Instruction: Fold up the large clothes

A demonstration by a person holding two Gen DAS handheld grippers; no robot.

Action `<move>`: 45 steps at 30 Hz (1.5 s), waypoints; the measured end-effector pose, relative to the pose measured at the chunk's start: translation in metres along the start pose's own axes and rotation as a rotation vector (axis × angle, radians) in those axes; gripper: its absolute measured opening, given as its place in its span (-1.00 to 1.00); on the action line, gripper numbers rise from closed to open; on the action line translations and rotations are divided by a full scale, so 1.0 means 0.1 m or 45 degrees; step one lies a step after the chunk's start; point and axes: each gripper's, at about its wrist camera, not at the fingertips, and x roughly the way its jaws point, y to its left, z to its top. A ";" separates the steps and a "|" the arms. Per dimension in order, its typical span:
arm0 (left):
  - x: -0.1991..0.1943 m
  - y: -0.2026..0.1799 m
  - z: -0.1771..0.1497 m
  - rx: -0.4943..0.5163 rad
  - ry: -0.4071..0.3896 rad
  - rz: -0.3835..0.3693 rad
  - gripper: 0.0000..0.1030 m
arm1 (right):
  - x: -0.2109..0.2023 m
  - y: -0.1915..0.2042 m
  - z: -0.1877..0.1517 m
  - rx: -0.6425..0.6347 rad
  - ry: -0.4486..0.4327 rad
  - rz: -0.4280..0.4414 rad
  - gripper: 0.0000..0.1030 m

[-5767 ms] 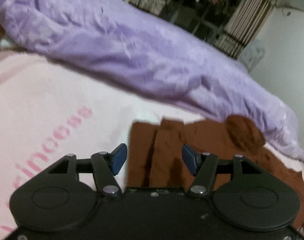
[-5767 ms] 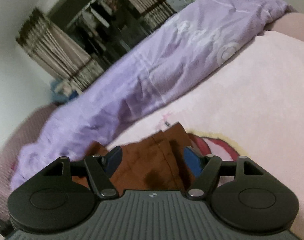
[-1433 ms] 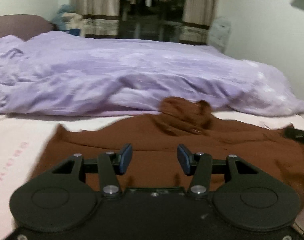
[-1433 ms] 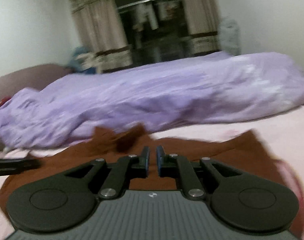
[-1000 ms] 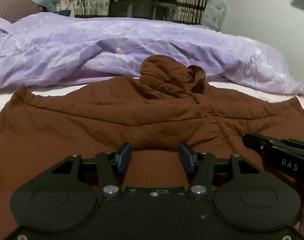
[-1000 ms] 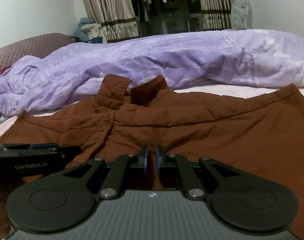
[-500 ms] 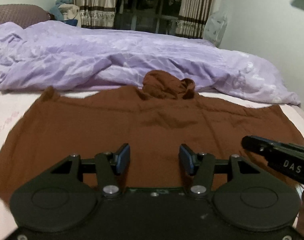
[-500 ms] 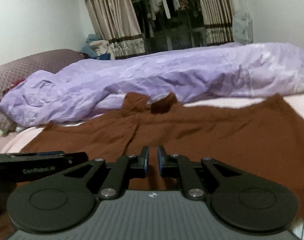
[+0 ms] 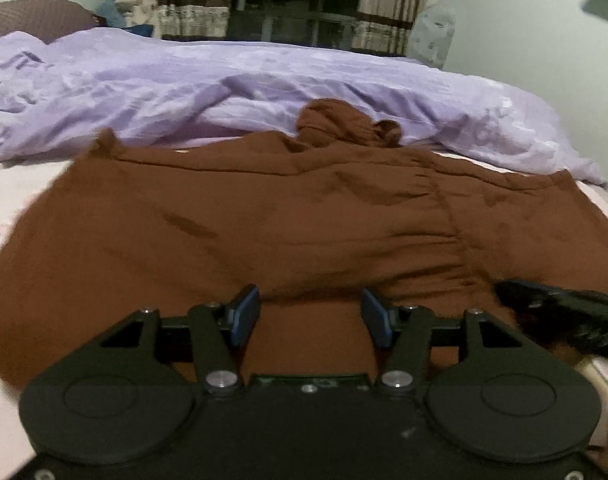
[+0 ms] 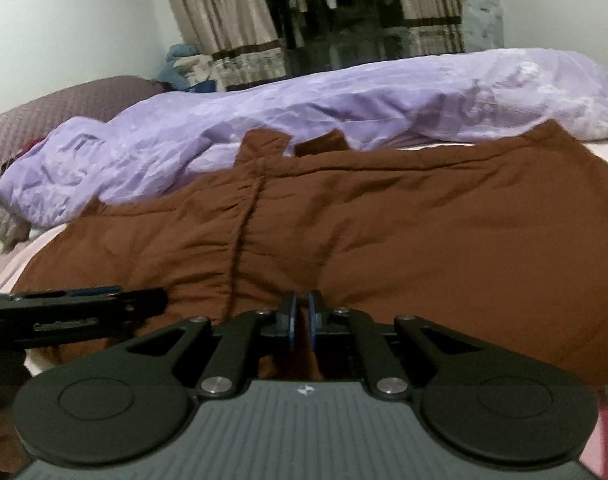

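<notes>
Pink bedding [image 9: 8,184] carries one brown garment [image 9: 264,224], spread directly ahead of both claws, its near hem hidden behind them. One lilac duvet [image 9: 224,80] lies beyond. Left gripper [image 9: 309,316] is released above the cloth; right gripper [image 10: 300,316] is clenched on the brown garment.
</notes>
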 end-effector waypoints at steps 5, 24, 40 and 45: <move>-0.18 0.34 -0.03 -0.027 -0.012 0.114 0.12 | -0.22 -0.29 0.02 0.014 -0.032 -0.100 -0.86; -0.34 0.98 -0.16 -0.131 -0.073 0.313 0.15 | -0.46 -1.51 0.05 0.138 -0.083 -0.432 -0.82; -0.41 1.14 -0.13 -0.220 -0.108 0.290 0.13 | -0.58 -1.57 0.01 0.152 -0.115 -0.464 -0.66; -0.37 1.21 -0.13 -0.268 -0.099 0.270 0.15 | -0.56 -1.52 0.05 0.142 -0.104 -0.499 -0.65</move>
